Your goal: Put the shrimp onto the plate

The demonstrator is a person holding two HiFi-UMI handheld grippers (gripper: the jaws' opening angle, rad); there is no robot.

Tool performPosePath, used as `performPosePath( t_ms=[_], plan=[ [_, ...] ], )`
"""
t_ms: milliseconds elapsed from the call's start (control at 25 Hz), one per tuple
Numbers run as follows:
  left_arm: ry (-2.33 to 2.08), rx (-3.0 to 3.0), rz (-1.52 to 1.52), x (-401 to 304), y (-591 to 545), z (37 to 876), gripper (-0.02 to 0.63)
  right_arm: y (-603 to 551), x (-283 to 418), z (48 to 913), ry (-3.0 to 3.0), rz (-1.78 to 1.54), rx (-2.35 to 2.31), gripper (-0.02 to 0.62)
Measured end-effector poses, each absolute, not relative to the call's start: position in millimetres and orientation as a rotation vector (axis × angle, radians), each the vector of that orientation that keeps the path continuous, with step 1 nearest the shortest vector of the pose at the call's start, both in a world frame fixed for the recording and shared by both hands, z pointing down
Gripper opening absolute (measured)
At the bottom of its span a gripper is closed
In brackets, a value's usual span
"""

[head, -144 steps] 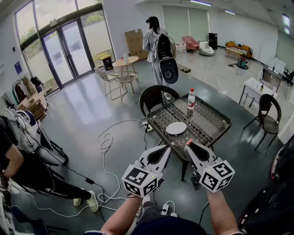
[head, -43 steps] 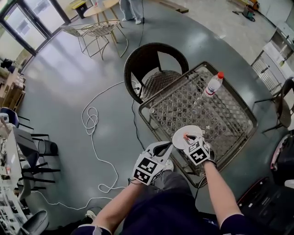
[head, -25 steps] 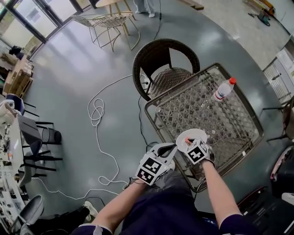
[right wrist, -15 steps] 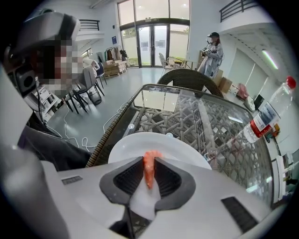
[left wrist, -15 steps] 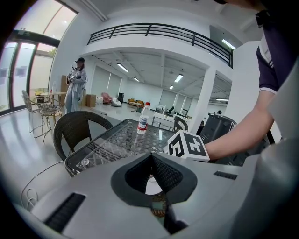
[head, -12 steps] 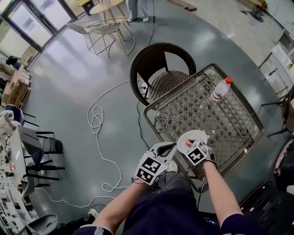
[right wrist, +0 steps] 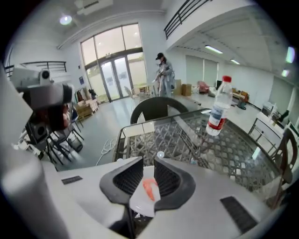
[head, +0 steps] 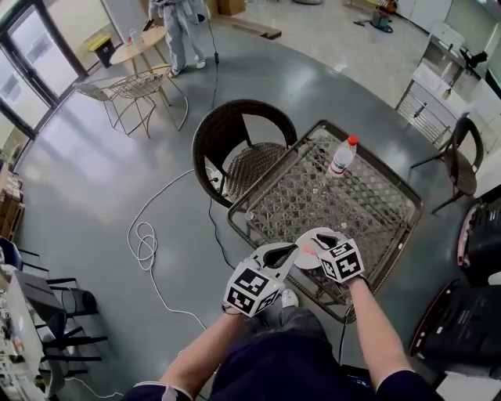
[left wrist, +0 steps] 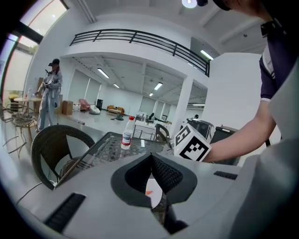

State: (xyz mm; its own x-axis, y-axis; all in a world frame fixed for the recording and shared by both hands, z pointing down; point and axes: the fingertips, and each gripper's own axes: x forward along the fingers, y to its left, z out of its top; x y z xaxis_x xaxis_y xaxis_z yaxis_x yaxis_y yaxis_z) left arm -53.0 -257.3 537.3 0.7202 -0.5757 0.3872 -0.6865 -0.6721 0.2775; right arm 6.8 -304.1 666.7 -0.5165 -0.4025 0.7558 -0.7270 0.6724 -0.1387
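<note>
A small orange shrimp (head: 308, 251) lies on the white plate (head: 300, 259) near the front edge of the glass-topped table (head: 368, 205). My right gripper (head: 315, 243) hovers over the plate with its jaws a little apart. In the right gripper view the shrimp (right wrist: 149, 189) shows on the plate (right wrist: 139, 204) through the gap of the right gripper (right wrist: 148, 161). My left gripper (head: 293, 251) sits just left of the plate, shut and holding nothing. In the left gripper view, under the left gripper (left wrist: 150, 156), a strip of plate (left wrist: 157, 198) and the shrimp (left wrist: 147, 192) are visible.
A water bottle (head: 341, 155) stands at the table's far side. A dark wicker chair (head: 239, 149) is pushed against the table's left edge. A white cable (head: 145, 235) lies looped on the floor. Another chair (head: 458, 153) stands at the right, and a person (head: 184, 23) by a round table (head: 141, 47) at the back.
Since the earliest frame both grippers have come up to the table. Over the last second the right gripper has stayed over the plate, and the head view has tilted and shifted.
</note>
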Motion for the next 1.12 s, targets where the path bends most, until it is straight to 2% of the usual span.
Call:
performPosePath(
  t_ms=[200, 480, 840, 1120],
  plan=[
    [-0.897, 2.586, 0.337, -49, -265, 508, 0.009, -312, 6, 589, -2.339, 0.575, 1.044, 0.072],
    [-0.862, 2.675, 0.274, -47, -277, 465, 0.009, -315, 4, 490, -2.528, 0.436, 1.264, 0.006],
    [-0.811, 2.803, 0.158, -42, -276, 406, 0.009, -298, -4, 402, -2.707, 0.210, 1.379, 0.005],
    [-0.778, 2.867, 0.103, -37, -268, 375, 0.009, -283, -12, 370, -2.789, 0.121, 1.374, 0.005]
  ],
)
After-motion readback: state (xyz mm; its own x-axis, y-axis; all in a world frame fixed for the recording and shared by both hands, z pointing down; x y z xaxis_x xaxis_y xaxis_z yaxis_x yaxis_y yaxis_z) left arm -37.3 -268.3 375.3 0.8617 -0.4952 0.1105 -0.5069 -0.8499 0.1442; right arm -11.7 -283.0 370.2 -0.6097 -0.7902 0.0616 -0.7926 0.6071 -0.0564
